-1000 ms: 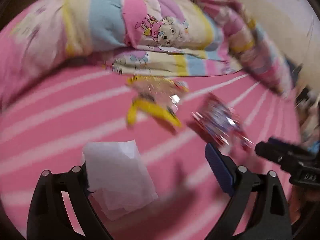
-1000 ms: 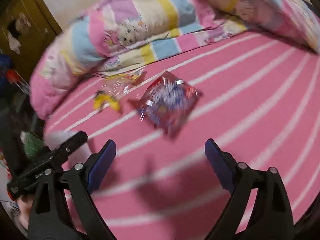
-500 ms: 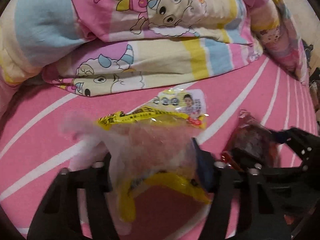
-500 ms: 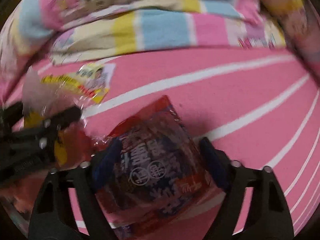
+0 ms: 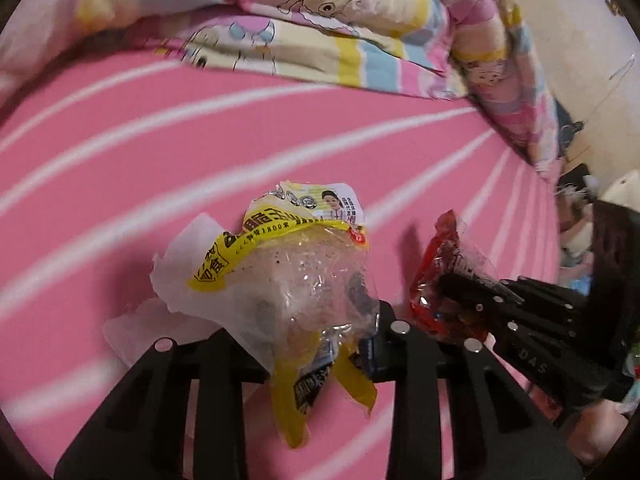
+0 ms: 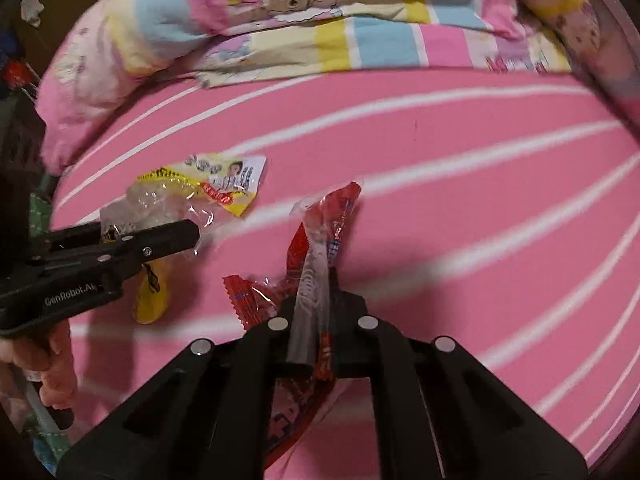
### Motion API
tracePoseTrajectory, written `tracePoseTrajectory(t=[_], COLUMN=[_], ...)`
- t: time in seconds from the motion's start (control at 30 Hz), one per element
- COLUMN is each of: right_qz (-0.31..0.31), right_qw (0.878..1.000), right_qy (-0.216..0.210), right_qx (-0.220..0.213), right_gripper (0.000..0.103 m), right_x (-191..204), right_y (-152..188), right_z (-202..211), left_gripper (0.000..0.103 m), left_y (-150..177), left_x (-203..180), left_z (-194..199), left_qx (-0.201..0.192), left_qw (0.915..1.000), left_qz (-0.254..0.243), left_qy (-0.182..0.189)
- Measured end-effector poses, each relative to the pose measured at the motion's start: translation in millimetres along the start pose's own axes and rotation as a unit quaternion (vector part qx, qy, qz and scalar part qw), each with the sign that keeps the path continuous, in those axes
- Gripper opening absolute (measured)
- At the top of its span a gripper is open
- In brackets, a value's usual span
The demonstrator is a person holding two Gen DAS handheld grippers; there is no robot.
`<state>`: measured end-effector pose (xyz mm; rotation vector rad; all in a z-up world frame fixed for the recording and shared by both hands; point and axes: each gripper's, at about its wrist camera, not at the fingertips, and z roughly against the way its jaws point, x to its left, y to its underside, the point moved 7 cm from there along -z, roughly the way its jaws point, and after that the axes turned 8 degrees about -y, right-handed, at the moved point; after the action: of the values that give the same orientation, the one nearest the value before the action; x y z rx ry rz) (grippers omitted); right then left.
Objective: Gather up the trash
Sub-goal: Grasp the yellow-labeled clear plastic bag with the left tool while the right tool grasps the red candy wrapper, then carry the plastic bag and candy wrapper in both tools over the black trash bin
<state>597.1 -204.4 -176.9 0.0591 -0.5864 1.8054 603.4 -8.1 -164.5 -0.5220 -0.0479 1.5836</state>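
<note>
A: Pink striped bed (image 5: 168, 152), cartoon quilt (image 6: 304, 20) bunched behind.
B: Yep. Left gripper (image 5: 304, 332) was closing on the yellow wrapper (image 5: 296, 280), probably tissue (image 5: 180, 276) too. Right gripper (image 6: 316, 304) fingers pinched the red wrapper (image 6: 324, 220).

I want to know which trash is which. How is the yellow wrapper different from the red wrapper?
The yellow wrapper is mostly clear with a yellow band; the red wrapper is red all over. The yellow wrapper sits in the closing left gripper along with a white tissue; the red wrapper is alone, squeezed flat in the shut right gripper. Both are crinkly, empty plastic.
</note>
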Motion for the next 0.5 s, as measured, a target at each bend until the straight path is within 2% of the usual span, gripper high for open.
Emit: tracePoseTrajectory(t=[0.07,0.17,0.23,0.33,0.37,0.5], right_qz=[-0.007,-0.016,-0.016,-0.018,-0.022,-0.021], right_qw=[1.000,0.999,0.999,0.998,0.997,0.995], right_qy=[-0.016,-0.032,-0.040,-0.046,-0.053,-0.056], right_qx=[-0.005,-0.013,-0.025,-0.039,-0.050,-0.079], right_gripper=[0.005,0.005,0.005,0.005,0.005,0.005], right_x=[9.0,24.9,36.4,51.3,55.0,67.6], right_y=[24.3,39.5,60.7,77.9,93.2,118.2], right_z=[27.0,52.0,83.2,104.0,127.3,167.3], left_gripper=[0.030,0.031,0.031,0.031,0.031,0.031], left_y=[18.5,46.1,64.0,88.0,94.0,126.4], left_x=[-4.5,-17.8,-34.7,-63.1,-73.1,-118.9], left_z=[21.0,56.9,83.8,121.7,131.5,170.5], left_qx=[0.001,0.002,0.000,-0.008,-0.010,-0.016], left_qw=[0.9996,0.9983,0.9974,0.9962,0.9958,0.9929], left_qz=[0.017,0.029,0.028,0.015,0.011,-0.007], left_qy=[0.021,0.050,0.067,0.085,0.091,0.118])
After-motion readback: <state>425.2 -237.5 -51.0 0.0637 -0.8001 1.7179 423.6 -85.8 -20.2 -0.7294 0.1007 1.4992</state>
